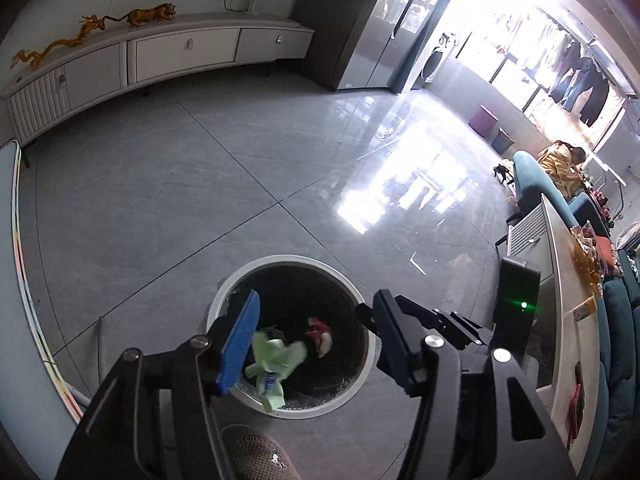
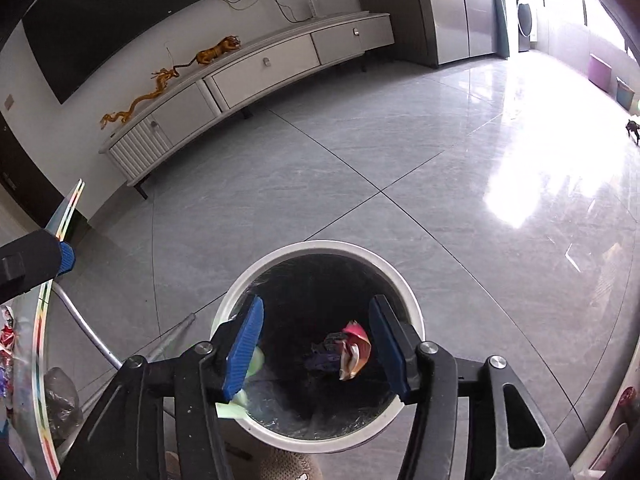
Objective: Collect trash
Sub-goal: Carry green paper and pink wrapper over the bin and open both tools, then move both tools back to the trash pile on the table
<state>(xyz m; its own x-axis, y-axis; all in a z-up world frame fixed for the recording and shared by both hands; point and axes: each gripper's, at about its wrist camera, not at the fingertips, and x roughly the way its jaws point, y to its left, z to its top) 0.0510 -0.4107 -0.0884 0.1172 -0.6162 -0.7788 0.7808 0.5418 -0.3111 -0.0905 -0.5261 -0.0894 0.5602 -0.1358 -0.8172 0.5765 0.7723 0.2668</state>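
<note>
A grey tiled floor [image 2: 360, 152] carries a white-rimmed trash bin [image 2: 404, 280] lined in black, with a long white TV cabinet [image 2: 256, 68] standing along its far edge.
</note>
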